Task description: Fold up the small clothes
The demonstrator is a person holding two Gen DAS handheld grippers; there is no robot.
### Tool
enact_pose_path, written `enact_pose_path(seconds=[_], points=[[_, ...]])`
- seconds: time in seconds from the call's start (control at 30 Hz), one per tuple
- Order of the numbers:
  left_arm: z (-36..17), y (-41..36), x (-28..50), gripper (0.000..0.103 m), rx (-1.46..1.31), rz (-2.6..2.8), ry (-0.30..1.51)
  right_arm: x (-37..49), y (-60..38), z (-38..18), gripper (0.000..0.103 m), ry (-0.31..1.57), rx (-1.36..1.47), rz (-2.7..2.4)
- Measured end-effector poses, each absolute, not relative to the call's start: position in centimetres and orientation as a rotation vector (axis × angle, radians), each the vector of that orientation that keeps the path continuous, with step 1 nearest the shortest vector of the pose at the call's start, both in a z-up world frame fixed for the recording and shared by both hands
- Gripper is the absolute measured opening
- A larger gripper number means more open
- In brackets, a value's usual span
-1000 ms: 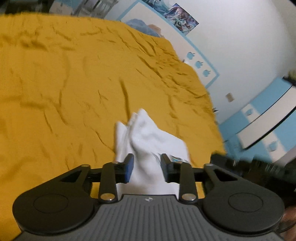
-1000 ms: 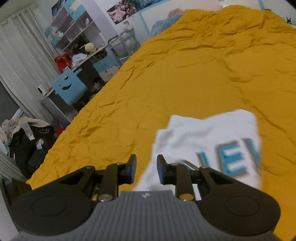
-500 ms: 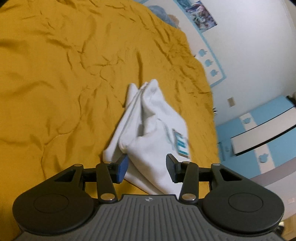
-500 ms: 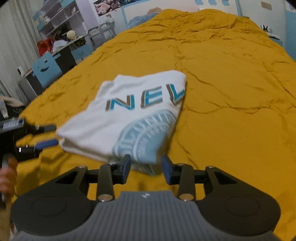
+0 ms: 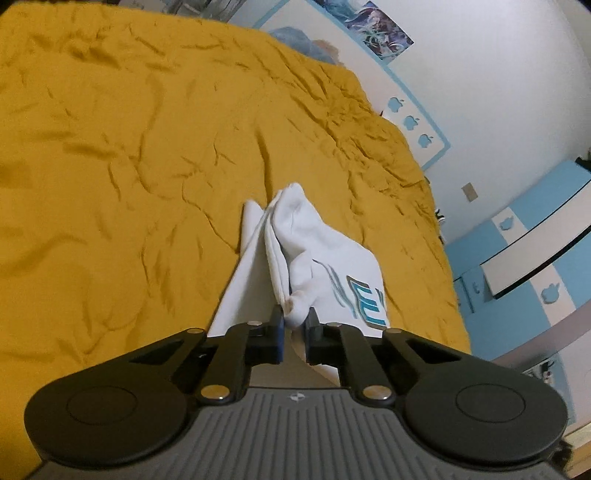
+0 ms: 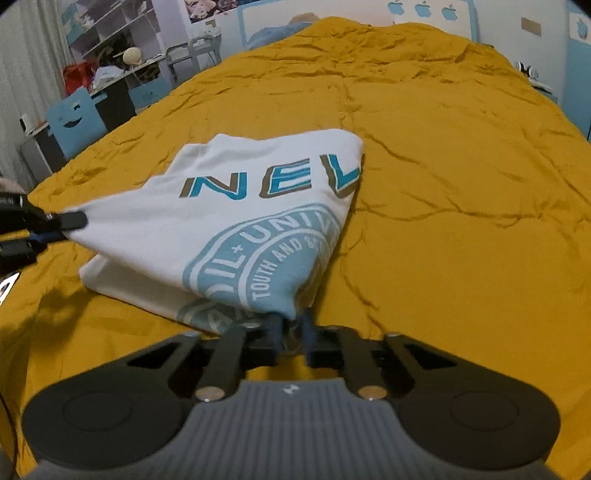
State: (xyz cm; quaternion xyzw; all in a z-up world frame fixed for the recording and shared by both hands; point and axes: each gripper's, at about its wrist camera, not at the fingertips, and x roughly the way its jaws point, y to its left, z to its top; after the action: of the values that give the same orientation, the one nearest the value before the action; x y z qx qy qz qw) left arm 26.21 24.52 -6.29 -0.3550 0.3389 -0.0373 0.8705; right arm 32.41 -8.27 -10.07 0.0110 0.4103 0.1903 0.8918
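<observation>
A white T-shirt (image 5: 321,240) with blue "NEL" lettering and a round blue print (image 6: 236,225) lies folded on the mustard-yellow bedspread (image 6: 461,184). My left gripper (image 5: 294,321) is closing its jaws, and its pads pinch a bunched white corner of the shirt. That same gripper (image 6: 70,225) shows at the left edge of the right wrist view, holding the shirt's left corner. My right gripper (image 6: 293,325) is closing too, with the printed near corner of the shirt clamped between its pads. The held edge is lifted slightly off the bedspread (image 5: 110,147).
Wrinkled bedspread stretches far beyond the shirt on all sides. A blue chair (image 6: 74,122) and a desk with shelves (image 6: 118,70) stand off the bed's left side. A blue-and-white cabinet (image 5: 535,258) stands beyond the other side, and a pillow (image 6: 291,24) lies at the head.
Both grippers went from open beside the shirt to pinching its corners. The right gripper dropped closer to the printed corner, and the left one edged in.
</observation>
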Motion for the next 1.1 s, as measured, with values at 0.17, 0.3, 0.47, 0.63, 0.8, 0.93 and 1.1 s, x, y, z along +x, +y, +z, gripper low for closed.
enact_pose_path(seconds=[0.17, 0.3, 0.47, 0.63, 0.8, 0.93, 1.1], points=[[-9.5, 24.9, 26.3, 0.010, -0.702, -0.001, 0.816, 30.8, -6.4, -9.4, 0.000, 0.808, -0.190, 0.411], [-11.8, 24.4, 26.1, 0.010, -0.656, 0.013, 0.850, 30.9, -5.8, -12.0, 0.000, 0.851, -0.236, 0.418], [-11.7, 23.5, 25.9, 0.013, -0.601, 0.044, 0.874, 31.5, -6.8, -12.9, 0.000, 0.890, -0.196, 0.425], [-10.7, 22.9, 25.8, 0.017, -0.588, 0.093, 0.908, 31.8, -7.1, -12.7, 0.000, 0.905, -0.164, 0.432], [-9.1, 22.1, 26.2, 0.029, -0.501, 0.157, 0.988, 31.1, -8.2, -11.5, 0.000, 0.913, -0.108, 0.444], [-7.8, 22.0, 25.8, 0.030, -0.465, 0.147, 0.988, 30.6, -9.7, -10.5, 0.000, 0.916, -0.061, 0.432], [-5.9, 22.8, 26.8, 0.043, -0.507, 0.055, 0.879, 31.5, -12.1, -8.7, 0.009, 0.880, 0.063, 0.414]])
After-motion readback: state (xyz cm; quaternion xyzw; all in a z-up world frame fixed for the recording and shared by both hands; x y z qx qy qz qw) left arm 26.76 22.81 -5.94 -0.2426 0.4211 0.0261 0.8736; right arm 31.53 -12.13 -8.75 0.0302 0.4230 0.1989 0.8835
